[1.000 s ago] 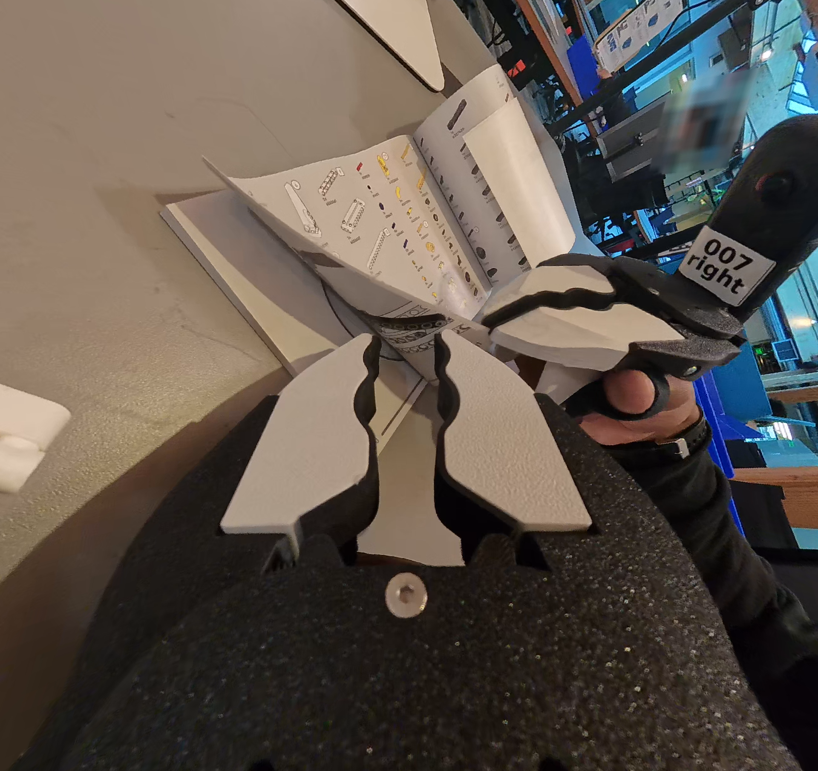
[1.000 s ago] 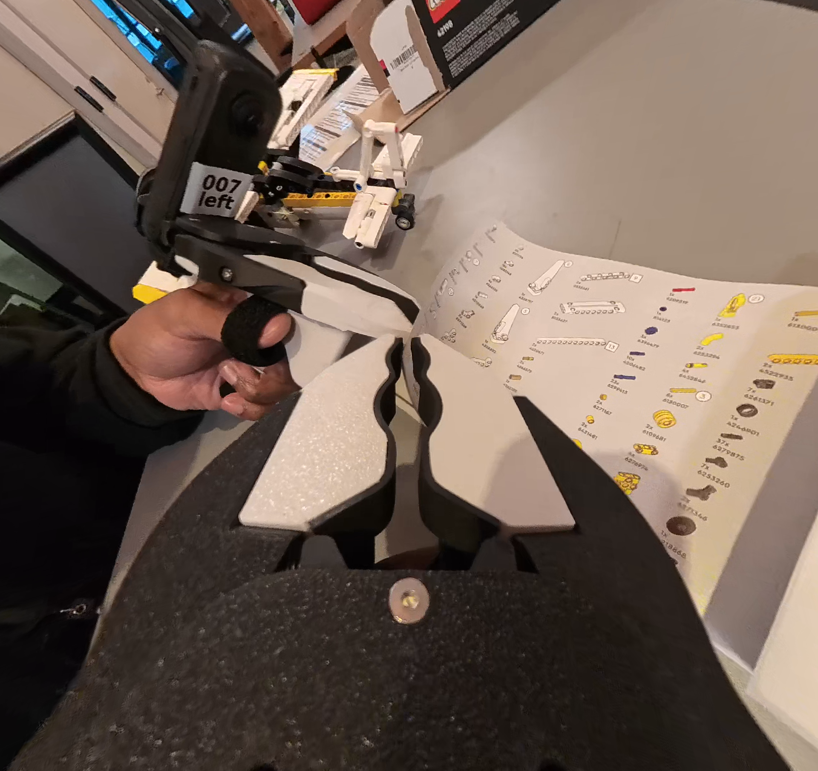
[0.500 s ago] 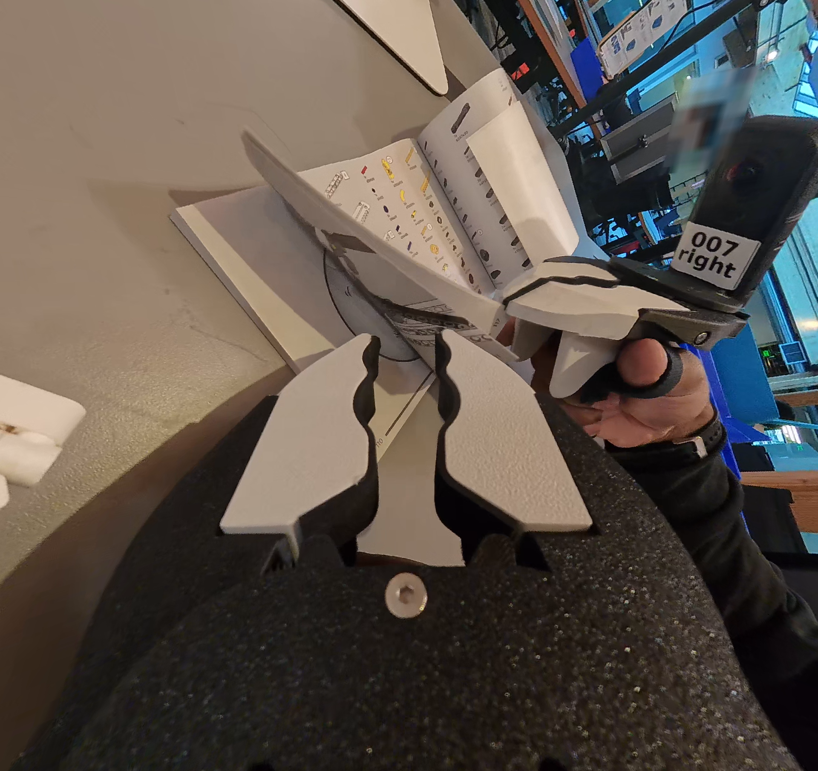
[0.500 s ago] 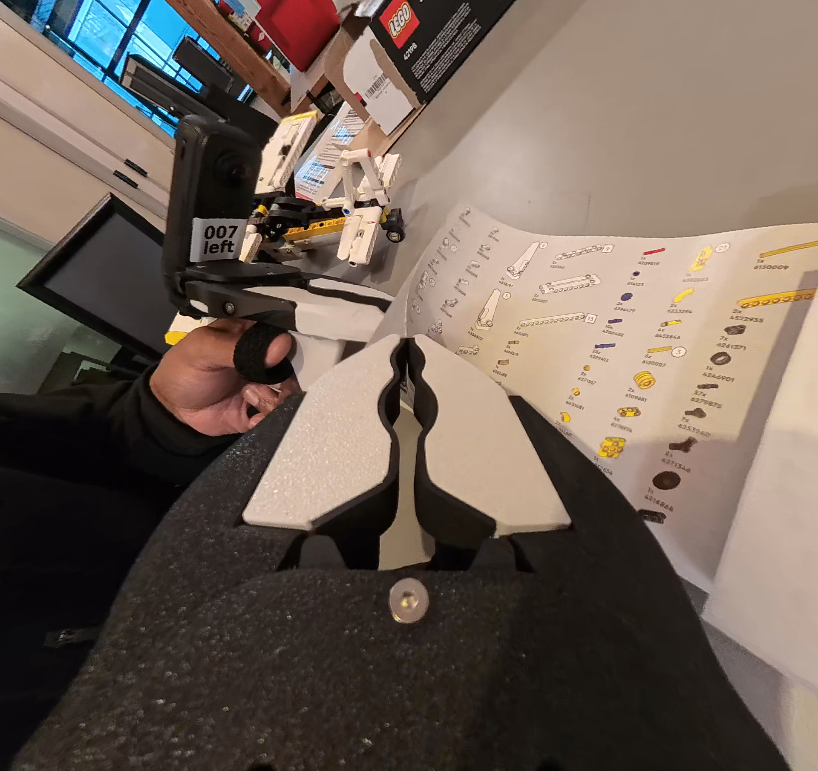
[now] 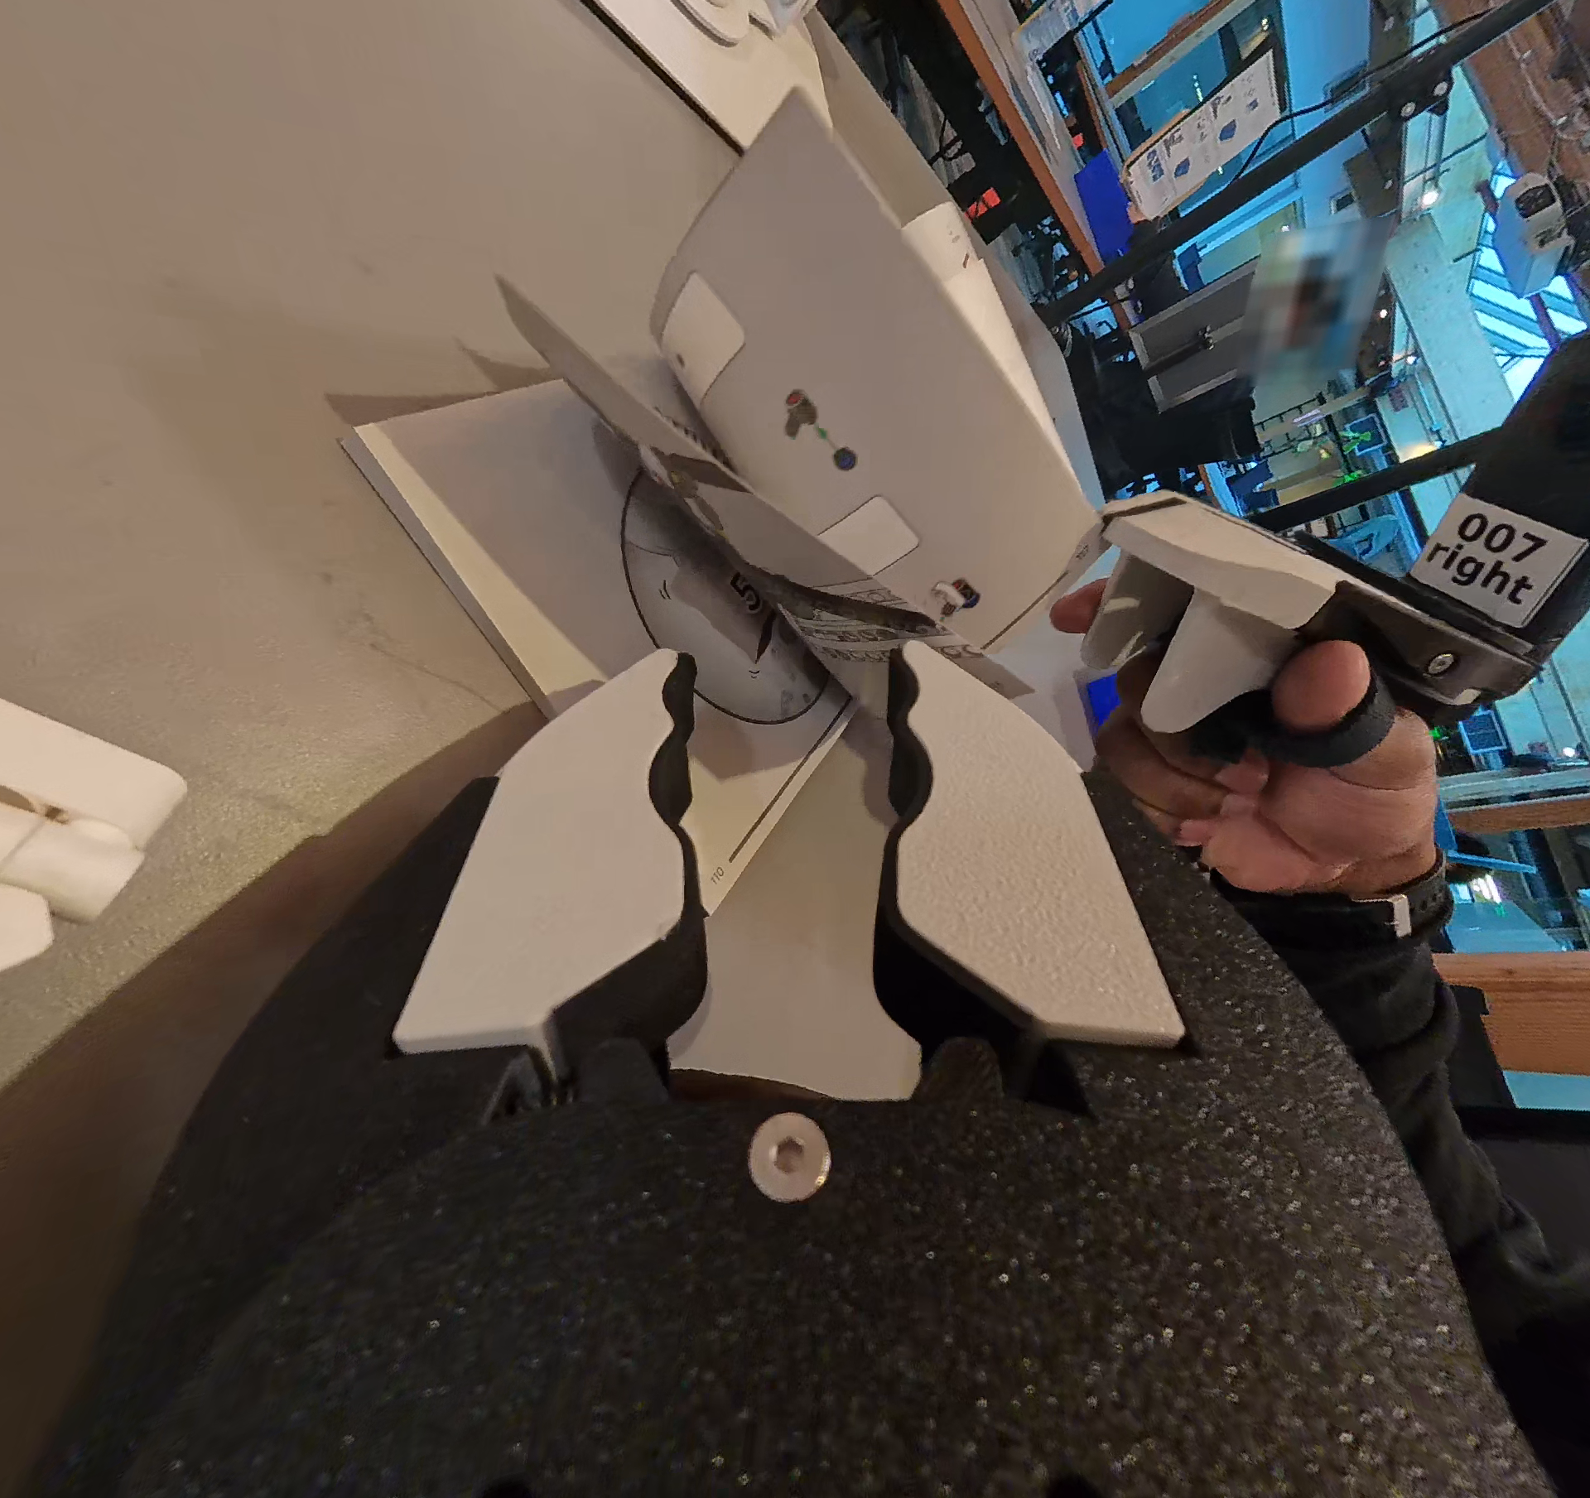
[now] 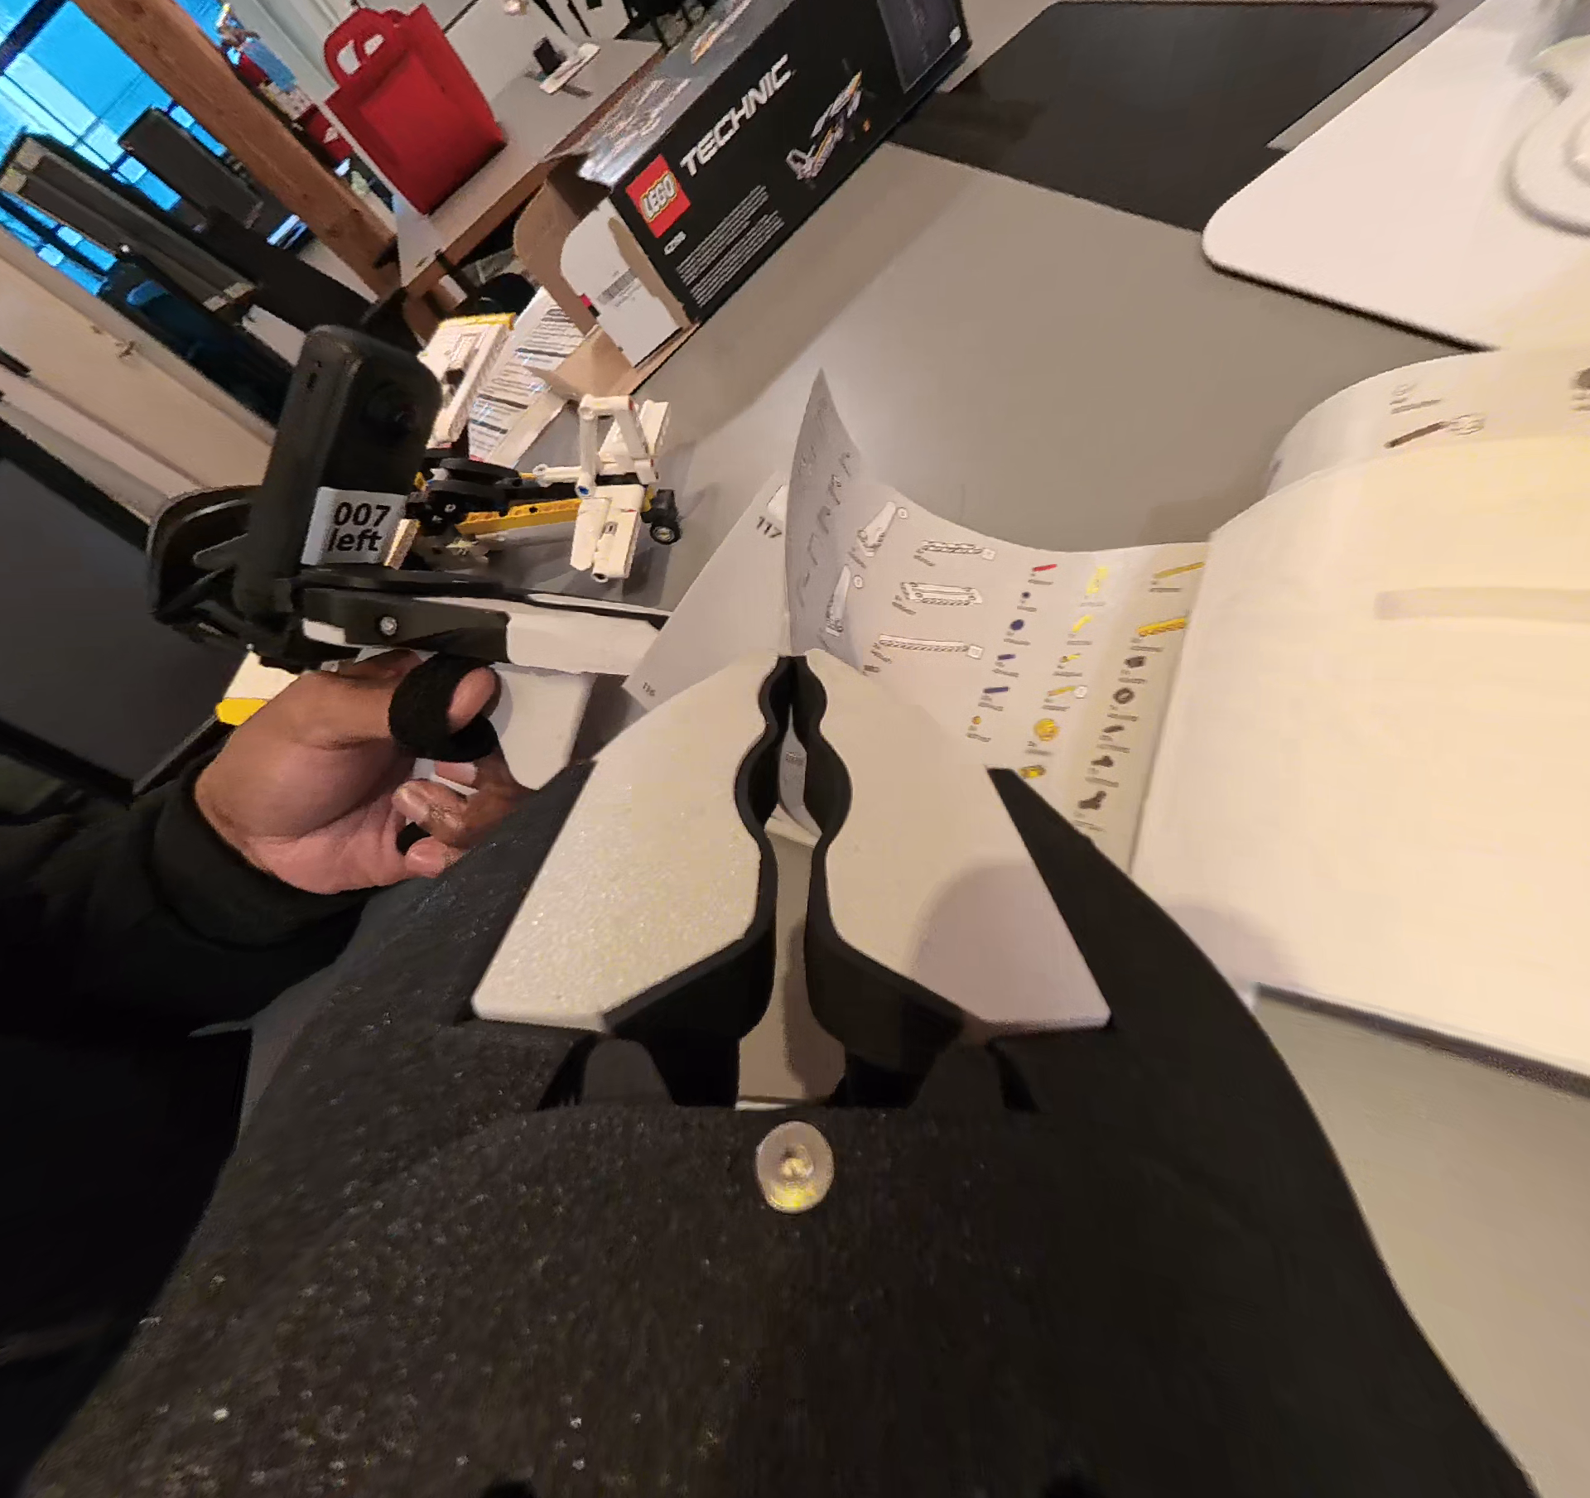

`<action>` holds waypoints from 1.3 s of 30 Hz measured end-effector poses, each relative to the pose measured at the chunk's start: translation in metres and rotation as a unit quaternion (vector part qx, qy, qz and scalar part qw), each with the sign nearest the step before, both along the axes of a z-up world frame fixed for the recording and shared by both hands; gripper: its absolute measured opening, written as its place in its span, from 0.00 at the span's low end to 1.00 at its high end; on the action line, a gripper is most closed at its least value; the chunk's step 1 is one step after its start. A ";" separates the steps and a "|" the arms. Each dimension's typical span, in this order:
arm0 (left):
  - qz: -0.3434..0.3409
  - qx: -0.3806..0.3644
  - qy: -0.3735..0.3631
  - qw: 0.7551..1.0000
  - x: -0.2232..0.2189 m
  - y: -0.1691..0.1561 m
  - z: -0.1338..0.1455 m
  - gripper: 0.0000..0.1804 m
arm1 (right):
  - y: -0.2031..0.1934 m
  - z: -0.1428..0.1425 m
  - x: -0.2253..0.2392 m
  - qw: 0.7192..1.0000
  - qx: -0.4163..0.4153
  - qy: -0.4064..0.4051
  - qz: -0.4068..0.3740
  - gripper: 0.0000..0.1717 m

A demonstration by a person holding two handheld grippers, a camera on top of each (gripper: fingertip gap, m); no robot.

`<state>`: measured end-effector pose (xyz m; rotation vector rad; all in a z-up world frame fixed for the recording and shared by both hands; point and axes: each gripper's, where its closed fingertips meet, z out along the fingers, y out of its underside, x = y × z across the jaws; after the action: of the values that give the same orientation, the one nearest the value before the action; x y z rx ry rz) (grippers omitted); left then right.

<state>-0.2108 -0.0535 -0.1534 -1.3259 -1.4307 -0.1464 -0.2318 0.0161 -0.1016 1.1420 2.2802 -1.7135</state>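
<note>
Right wrist view: the right gripper (image 6: 790, 669) pinches a page of the open instruction booklet (image 6: 989, 639) lying on the grey table (image 6: 989, 287). Far left stand a brick model (image 6: 594, 493) and a dark printed box (image 6: 774, 123). The left gripper (image 5: 785, 665), narrower a second ago, now gapes beside the lifted pages.

A dark toy box (image 6: 774, 132), red bag (image 6: 413, 106) and white-yellow brick model (image 6: 594, 493) sit on the table (image 6: 989, 321).

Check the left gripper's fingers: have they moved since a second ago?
Yes. The left gripper has opened: its fingers stand wider apart against the screw below them.
</note>
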 end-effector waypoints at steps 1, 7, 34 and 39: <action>0.002 0.002 0.001 1.000 0.000 0.000 0.001 0.25 | 0.004 0.002 -0.002 1.000 0.000 0.002 -0.007 0.00; 0.015 0.014 0.013 1.000 -0.003 -0.003 0.008 0.29 | 0.023 0.008 -0.013 0.999 0.004 0.016 -0.044 0.00; 0.015 0.026 -0.013 0.999 -0.005 0.002 -0.003 0.30 | -0.017 -0.009 0.027 0.992 -0.070 -0.087 0.055 0.00; 0.016 0.023 -0.015 1.000 -0.005 0.001 -0.005 0.29 | -0.025 -0.009 0.037 0.988 -0.084 -0.103 0.082 0.00</action>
<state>-0.2161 -0.0524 -0.1582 -1.2685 -1.4643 -0.1776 -0.1948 -0.0089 -0.1108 1.0141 2.0065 -1.6077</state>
